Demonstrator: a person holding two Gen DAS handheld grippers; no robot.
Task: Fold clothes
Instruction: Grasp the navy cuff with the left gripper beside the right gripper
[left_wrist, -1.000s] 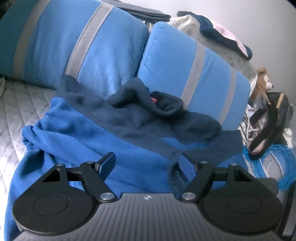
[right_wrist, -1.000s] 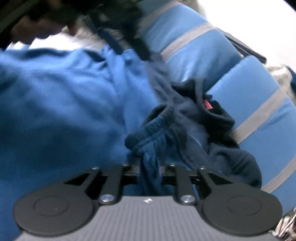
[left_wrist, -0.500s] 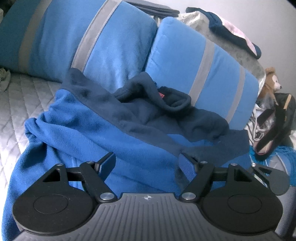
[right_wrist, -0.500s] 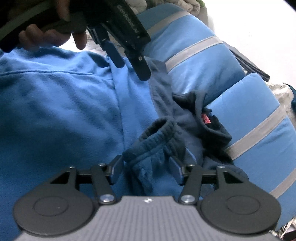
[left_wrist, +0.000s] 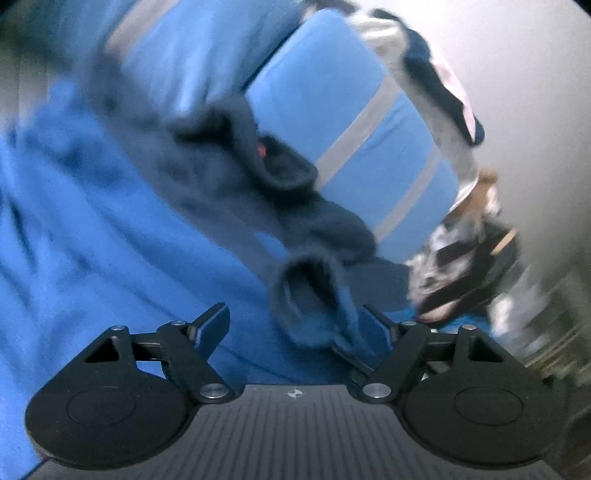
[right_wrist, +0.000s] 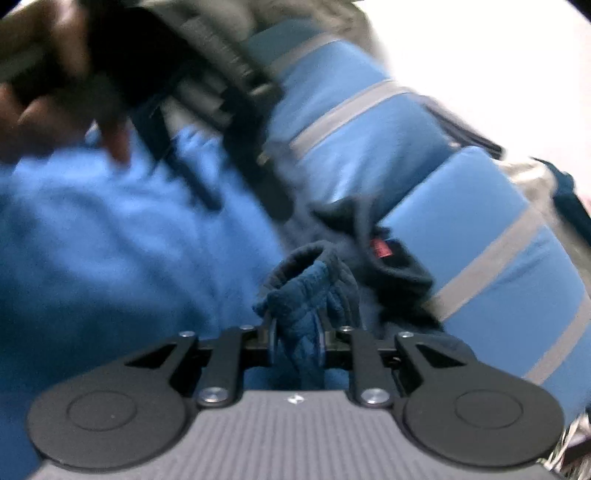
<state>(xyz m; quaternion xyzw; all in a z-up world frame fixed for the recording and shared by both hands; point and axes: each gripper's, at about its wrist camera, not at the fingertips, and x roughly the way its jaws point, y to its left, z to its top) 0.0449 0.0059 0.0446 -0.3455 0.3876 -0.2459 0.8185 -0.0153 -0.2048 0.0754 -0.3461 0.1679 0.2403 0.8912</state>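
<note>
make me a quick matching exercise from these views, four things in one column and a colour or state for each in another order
Things:
1. right hand-held gripper
2. left hand-held gripper
3. pillow
4. small tag in the fleece collar

Colour or state:
A. red
B. jaws spread wide over the blue fleece, clamping nothing
C. blue with grey stripes
D. jaws closing, pads pressing a dark blue cuff

Pairs: 1-D, 2-B, 3-C, 4-A

Each gripper is matte black: the left gripper (left_wrist: 295, 325) and right gripper (right_wrist: 297, 341) share a ribbed grey base, two round discs and silver screws. Blue pads line the fingers (left_wrist: 212, 325). A small round mark sits centred on each base.
</note>
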